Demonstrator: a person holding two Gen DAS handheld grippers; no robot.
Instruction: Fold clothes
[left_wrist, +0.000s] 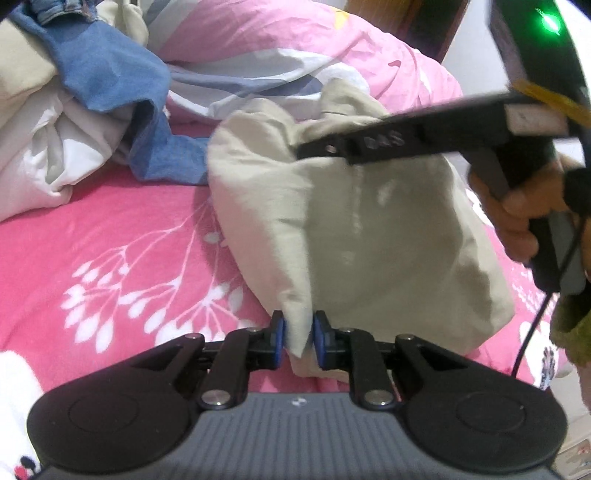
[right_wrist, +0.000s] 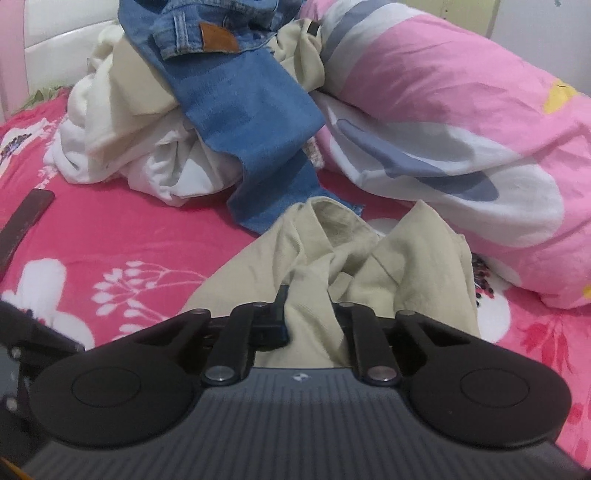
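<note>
Left wrist view, left gripper (left_wrist: 298, 334): its blue pads (left_wrist: 279, 334) pinch a corner of the beige garment (left_wrist: 369, 229), clenched on the cloth, probably to keep that edge taut.
Left wrist view, garment: it hangs lifted between the two tools, bulging like a sail, above the near middle of the bed (left_wrist: 110, 229).
Left wrist view, right gripper (left_wrist: 306, 149): seen from the side, its tip is buried in the top of the beige cloth; a hand (left_wrist: 517, 214) grips its handle. From here I cannot tell how its fingers stand.
Left wrist view, my guess: two held points let the garment be spread or doubled over; which, I cannot say.
Right wrist view, right gripper (right_wrist: 308, 314): bunched beige cloth (right_wrist: 369, 266) fills the gap between its fingers, so it is grasping the garment.
Right wrist view, pile: jeans (right_wrist: 236, 110) drape over white laundry (right_wrist: 122, 147) toward the far left corner of the bed, unfolded.
Right wrist view, bed: pink floral sheet (right_wrist: 110, 236); a rolled pink-and-grey quilt (right_wrist: 461, 129) lies along the far right edge.
Right wrist view, room: a pale headboard (right_wrist: 66, 33) stands behind the pile, with a light wall at the far right.
</note>
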